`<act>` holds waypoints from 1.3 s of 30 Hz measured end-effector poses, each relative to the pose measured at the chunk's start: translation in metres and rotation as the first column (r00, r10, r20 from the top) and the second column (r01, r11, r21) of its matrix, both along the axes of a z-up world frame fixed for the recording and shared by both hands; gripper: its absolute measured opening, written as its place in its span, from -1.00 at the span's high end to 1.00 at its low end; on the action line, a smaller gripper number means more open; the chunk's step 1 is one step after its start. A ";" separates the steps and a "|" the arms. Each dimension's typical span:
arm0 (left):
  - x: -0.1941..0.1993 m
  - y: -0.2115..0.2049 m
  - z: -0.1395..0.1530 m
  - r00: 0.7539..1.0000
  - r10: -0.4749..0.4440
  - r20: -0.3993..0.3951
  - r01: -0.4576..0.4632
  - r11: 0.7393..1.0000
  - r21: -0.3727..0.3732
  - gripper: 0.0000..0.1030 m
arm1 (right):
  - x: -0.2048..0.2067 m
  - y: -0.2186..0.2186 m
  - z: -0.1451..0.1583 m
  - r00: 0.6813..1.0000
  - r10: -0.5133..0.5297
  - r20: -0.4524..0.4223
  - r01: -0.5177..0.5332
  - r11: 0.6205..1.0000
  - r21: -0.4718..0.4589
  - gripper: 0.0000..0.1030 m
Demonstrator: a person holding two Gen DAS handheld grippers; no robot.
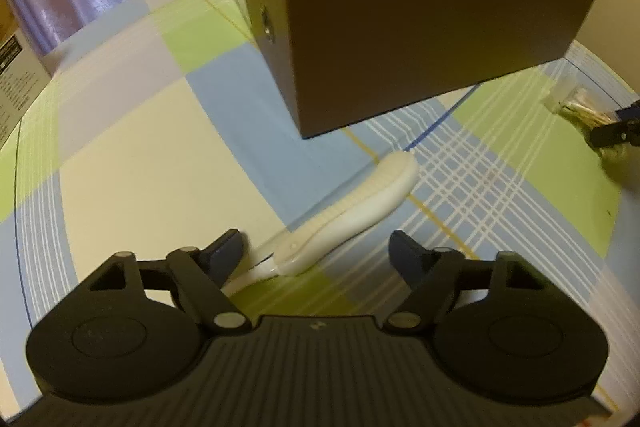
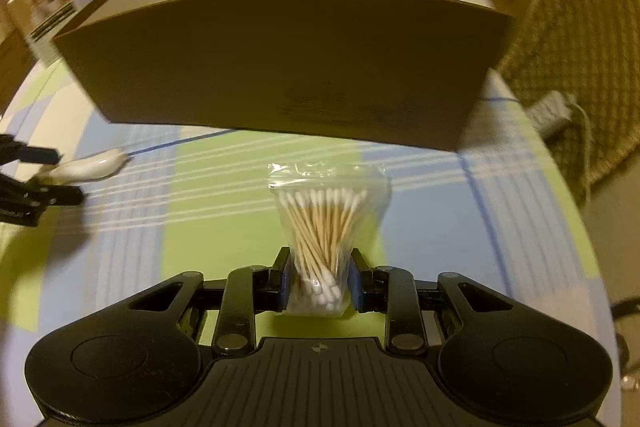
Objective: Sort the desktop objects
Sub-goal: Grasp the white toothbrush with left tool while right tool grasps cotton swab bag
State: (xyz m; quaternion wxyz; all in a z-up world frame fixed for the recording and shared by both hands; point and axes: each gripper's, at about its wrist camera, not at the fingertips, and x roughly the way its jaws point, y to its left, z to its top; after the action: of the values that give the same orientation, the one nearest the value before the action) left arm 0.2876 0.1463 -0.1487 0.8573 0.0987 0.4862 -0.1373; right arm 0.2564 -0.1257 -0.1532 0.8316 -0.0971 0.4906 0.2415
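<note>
Swab bag (image 2: pixel 324 227) between right tool (image 2: pixel 319 281) pads

White curved tool (image 1: pixel 352 211) lies flat near the brown box (image 1: pixel 420 39); bagged cotton swabs (image 2: pixel 326 227) stand before it.

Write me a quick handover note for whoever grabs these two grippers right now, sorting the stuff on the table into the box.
Right gripper: shut on the bag of cotton swabs, low over the tablecloth in front of the brown box.
Left gripper: open, its fingers either side of the near end of the white tool, which lies on the cloth and is not gripped.
Box: open top; the white inside that shows looks empty, though its floor is out of view.
Done: swab bag picked.
Left: drop the bag into the box, close on the white tool, put it in too.
</note>
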 end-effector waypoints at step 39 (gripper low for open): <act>-0.051 -0.053 0.005 0.976 0.202 -0.079 -0.207 0.977 -0.047 0.66 | 0.001 -0.001 -0.005 0.994 0.041 0.104 -0.037 0.998 -0.044 0.48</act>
State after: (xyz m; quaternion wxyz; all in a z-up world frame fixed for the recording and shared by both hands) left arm 0.2362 0.0933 -0.1436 0.8507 0.0193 0.5212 -0.0653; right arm 0.2578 -0.1267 -0.1584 0.8492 -0.1368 0.4491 0.2419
